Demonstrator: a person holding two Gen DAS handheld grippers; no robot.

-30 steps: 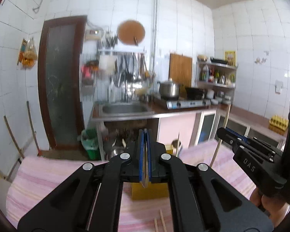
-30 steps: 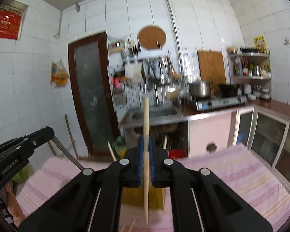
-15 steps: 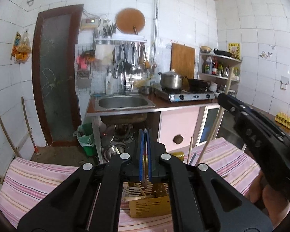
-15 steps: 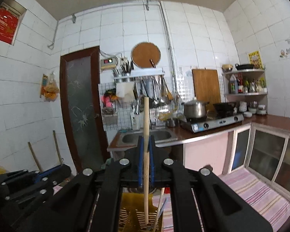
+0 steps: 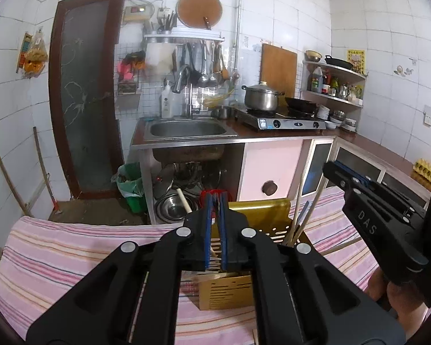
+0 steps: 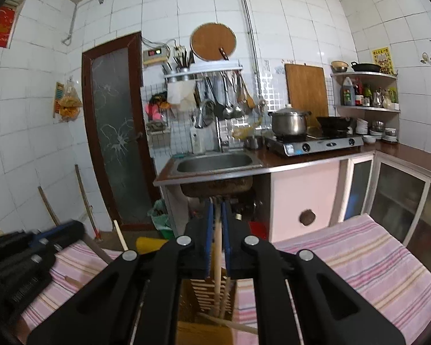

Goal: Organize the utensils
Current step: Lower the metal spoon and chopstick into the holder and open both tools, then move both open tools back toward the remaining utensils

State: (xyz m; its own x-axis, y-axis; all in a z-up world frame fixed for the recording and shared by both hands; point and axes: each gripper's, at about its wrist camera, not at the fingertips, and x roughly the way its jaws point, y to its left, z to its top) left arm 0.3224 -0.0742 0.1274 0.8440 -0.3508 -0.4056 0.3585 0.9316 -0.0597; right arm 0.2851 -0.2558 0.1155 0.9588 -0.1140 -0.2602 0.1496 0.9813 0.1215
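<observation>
one wooden chopstick (image 6: pixel 217 261) upright between slightly parted, just-opening right hand-held gripper (image 6: pixel 217 241) pads, over gold holder (image 6: pixel 207 299)

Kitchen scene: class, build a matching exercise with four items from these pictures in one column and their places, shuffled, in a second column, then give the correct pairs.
Items:
1. steel pot
2. round wooden board
3. green bin
4. yellow holder

Places:
A. on the striped cloth
B. on the stove
C. on the floor beside the sink unit
D. high on the tiled wall

Pairs: 1-B, 2-D, 3-C, 4-A
</observation>
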